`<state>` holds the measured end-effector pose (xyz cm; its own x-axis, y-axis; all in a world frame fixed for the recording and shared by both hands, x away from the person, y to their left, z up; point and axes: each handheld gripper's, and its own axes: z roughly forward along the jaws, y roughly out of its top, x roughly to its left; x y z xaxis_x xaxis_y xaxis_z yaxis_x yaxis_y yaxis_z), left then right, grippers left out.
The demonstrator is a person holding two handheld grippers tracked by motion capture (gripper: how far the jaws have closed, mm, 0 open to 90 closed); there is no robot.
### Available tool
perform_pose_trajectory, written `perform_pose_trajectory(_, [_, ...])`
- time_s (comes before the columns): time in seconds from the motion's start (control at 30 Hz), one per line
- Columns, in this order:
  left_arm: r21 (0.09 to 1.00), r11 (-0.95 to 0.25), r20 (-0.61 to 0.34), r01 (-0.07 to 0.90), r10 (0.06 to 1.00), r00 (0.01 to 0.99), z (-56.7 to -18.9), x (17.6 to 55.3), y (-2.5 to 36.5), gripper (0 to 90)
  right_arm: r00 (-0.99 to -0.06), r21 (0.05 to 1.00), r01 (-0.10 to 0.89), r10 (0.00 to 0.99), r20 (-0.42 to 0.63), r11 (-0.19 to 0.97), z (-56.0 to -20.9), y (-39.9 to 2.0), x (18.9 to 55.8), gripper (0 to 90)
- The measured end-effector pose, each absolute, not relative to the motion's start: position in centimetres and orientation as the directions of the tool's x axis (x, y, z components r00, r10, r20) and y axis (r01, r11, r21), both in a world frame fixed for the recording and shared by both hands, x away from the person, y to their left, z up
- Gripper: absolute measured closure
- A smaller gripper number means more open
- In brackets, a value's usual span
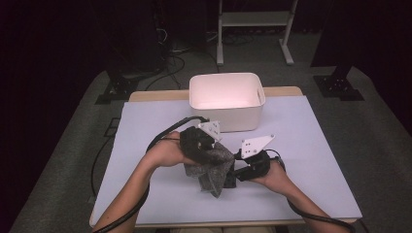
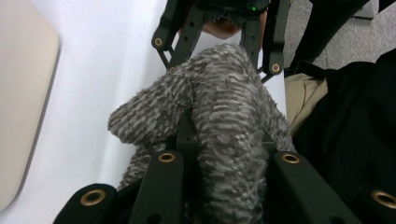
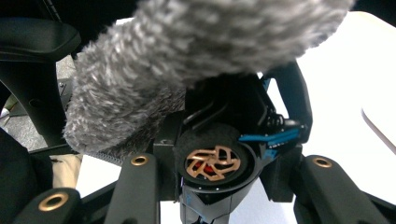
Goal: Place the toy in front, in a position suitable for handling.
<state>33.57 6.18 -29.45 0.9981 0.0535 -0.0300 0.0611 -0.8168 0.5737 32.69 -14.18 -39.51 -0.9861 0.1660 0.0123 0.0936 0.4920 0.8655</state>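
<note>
**Hand-held gripper pair holds a grey cloth over the middle of the table**

Your left hand-held gripper (image 1: 206, 145) has its jaws pressed together on the grey fuzzy cloth (image 1: 214, 167). In the left gripper view the cloth (image 2: 219, 121) runs up between the two black jaws, bunched and striped, with a rounded fold sticking out to the left.

Your right hand-held gripper (image 1: 243, 167) sits just beside the cloth on its right side, pointing left towards the other one. Its jaws stand partly spread. In the right gripper view the cloth (image 3: 196, 51) hangs across the top, above the jaws and in front of the body of your left hand-held gripper; you cannot tell from that view whether the pads touch the fabric.

From the high view, the cloth hangs between the two hand-held grippers over the middle of the lavender table (image 1: 311, 165), nearer your side than the far edge. Its lower corner droops towards the near edge. Whether that corner rests on the table is not clear.

A white bin (image 1: 227, 99) stands at the far side of the table, beyond the cloth and apart from it. Both of your forearms come in from the near edge, with black cables trailing back from each hand-held gripper.
</note>
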Motion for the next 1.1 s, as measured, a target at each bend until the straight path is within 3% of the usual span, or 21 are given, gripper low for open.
perform_pose_trajectory(0.5, [0.556, -0.825, -0.025, 0.1, 0.103, 0.994, -29.8, 34.0, 8.3, 73.1, -0.984, 0.875, 0.107, 0.176, 0.026, 0.471, -39.8, -14.5, 32.5, 56.1])
perform_pose_trajectory(0.73, [0.546, -0.837, 0.011, 0.035, 0.049, 0.999, -28.4, 33.5, 6.2, 73.1, -0.986, 0.869, 0.082, 0.165, 0.0, 0.488, -39.6, -13.4, 32.3, 56.1])
perform_pose_trajectory(1.1, [0.532, -0.847, -0.012, 0.017, 0.013, 1.0, -28.5, 33.5, 3.7, 73.2, -0.985, 0.872, 0.077, 0.171, -0.008, 0.484, -39.7, -13.3, 32.1, 56.2])
